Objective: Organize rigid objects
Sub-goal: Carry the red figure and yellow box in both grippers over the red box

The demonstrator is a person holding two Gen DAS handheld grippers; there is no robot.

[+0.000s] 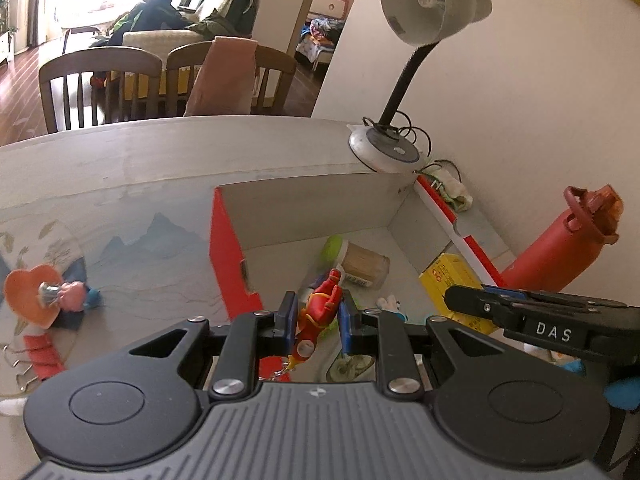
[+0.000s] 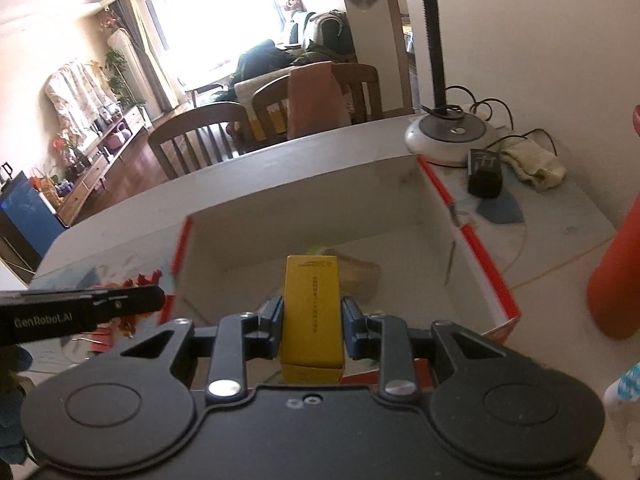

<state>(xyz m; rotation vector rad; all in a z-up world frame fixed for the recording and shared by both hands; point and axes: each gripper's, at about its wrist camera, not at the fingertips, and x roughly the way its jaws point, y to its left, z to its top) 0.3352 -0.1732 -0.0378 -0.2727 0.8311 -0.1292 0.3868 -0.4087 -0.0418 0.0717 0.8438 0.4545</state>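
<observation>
My left gripper (image 1: 318, 314) is shut on a red and yellow toy figure keychain (image 1: 320, 312) and holds it over the near left edge of an open box (image 1: 304, 204) with red outer walls and a white inside. My right gripper (image 2: 312, 322) is shut on a yellow carton (image 2: 312, 316) and holds it over the box (image 2: 304, 208) near its front wall; the carton also shows in the left wrist view (image 1: 452, 280). A toothpick jar (image 1: 362, 262) with a green lid lies inside the box. The right gripper's arm crosses the left wrist view at the right.
A desk lamp (image 1: 416, 16) stands behind the box at the wall. A red water bottle (image 1: 560, 248) stands right of the box. An orange heart-shaped dish (image 1: 30, 294) and binder clips (image 1: 24, 364) lie on the table at the left. A black adapter (image 2: 485, 174) and a cloth (image 2: 534, 166) lie by the lamp base.
</observation>
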